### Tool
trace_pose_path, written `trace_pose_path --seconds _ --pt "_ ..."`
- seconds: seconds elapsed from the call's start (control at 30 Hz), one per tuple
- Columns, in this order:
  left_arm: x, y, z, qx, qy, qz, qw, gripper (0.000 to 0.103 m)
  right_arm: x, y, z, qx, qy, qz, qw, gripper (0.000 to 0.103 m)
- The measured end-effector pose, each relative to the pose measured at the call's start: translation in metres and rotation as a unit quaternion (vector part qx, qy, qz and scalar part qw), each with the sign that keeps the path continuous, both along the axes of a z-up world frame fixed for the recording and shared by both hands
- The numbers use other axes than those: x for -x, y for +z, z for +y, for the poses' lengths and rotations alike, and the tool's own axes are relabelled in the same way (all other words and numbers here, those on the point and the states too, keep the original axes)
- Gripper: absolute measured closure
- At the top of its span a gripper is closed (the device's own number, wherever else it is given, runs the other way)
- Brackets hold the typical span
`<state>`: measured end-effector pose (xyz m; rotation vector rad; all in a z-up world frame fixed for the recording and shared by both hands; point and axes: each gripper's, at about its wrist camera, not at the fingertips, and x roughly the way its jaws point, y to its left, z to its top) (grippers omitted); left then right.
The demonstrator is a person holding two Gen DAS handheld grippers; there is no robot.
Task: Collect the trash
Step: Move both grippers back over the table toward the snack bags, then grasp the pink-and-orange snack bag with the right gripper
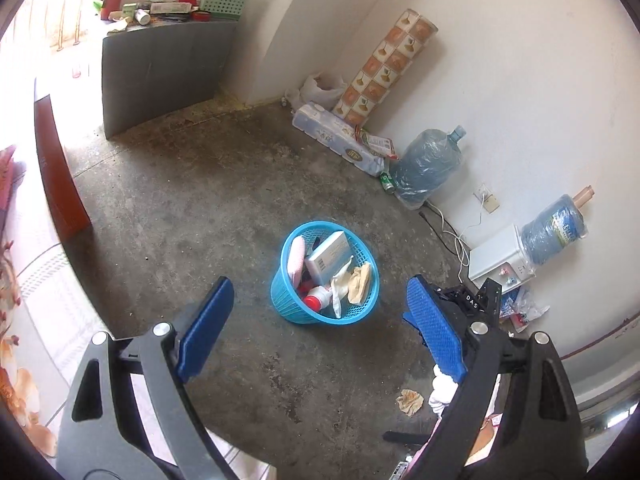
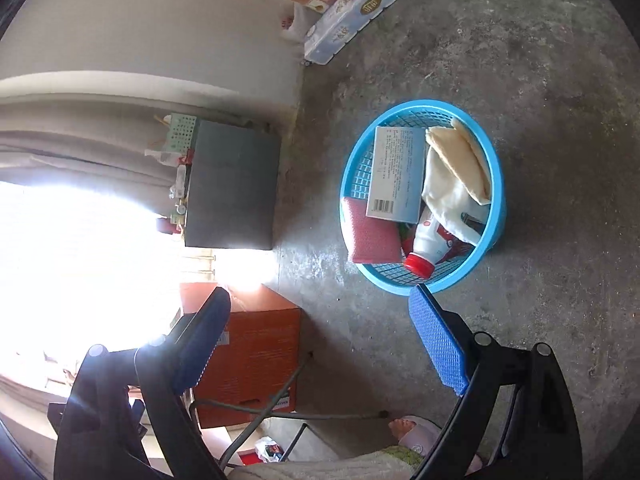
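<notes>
Holding both tongs spread wide and empty, we hover above the floor (image 1: 224, 184). Nearest, just under the left tongs (image 1: 316, 320) on their right side, a crumpled wrapper (image 1: 409, 401) lies loose, probably the trash not yet collected. Ahead of both tongs stands the blue basket (image 1: 288, 300), upright and open-topped so scraps can drop in; it already carries a box (image 1: 329, 256), a bottle (image 1: 318, 300), a sponge (image 1: 297, 258) and rags. From the right tongs (image 2: 320, 336) it sits just beyond the right finger. Farthest, a water jug (image 1: 428, 164) leans by the wall.
</notes>
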<state>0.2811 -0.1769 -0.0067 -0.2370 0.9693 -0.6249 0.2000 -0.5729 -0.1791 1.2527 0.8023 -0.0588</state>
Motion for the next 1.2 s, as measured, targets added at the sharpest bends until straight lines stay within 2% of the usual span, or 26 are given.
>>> trace_pose_path --seconds 0.2,0.33,0.43,0.53,0.67,0.77,0.87,0.97,1.0,1.1,1.2 --pt "0.039 0.019 0.120 0.009 0.104 -0.044 0.9936 0.019 -0.037 0.078 0.058 0.054 0.094 -0.050 0.993 0.015" --pt "0.058 0.020 0.202 0.017 0.182 -0.048 0.9821 0.019 -0.070 0.129 0.130 0.095 0.180 -0.088 0.975 0.015" --pt "0.072 0.019 0.257 0.033 0.234 -0.042 0.9707 0.019 -0.096 0.159 0.198 0.120 0.253 -0.113 0.953 0.015" --pt "0.087 0.014 0.301 0.056 0.273 -0.037 0.9595 0.027 -0.121 0.184 0.275 0.151 0.319 -0.133 0.926 0.015" --pt "0.106 0.009 0.336 0.080 0.292 -0.037 0.9522 0.036 -0.157 0.214 0.377 0.195 0.389 -0.157 0.887 0.019" --pt "0.113 0.005 0.353 0.104 0.298 -0.033 0.9483 0.045 -0.195 0.218 0.442 0.229 0.416 -0.144 0.868 0.031" --pt "0.120 0.000 0.360 0.119 0.300 -0.030 0.9461 0.050 -0.231 0.206 0.488 0.246 0.424 -0.112 0.864 0.041" --pt "0.125 -0.007 0.362 0.129 0.300 -0.023 0.9450 0.054 -0.249 0.175 0.518 0.233 0.451 -0.056 0.860 0.054" --pt "0.126 -0.010 0.364 0.130 0.299 -0.021 0.9452 0.054 -0.246 0.166 0.525 0.224 0.461 -0.046 0.857 0.056" --pt "0.132 -0.014 0.366 0.124 0.299 -0.017 0.9461 0.054 -0.215 0.158 0.550 0.235 0.499 -0.048 0.833 0.059" --pt "0.135 -0.022 0.371 0.123 0.299 -0.006 0.9463 0.054 -0.185 0.148 0.560 0.235 0.523 -0.042 0.818 0.060"
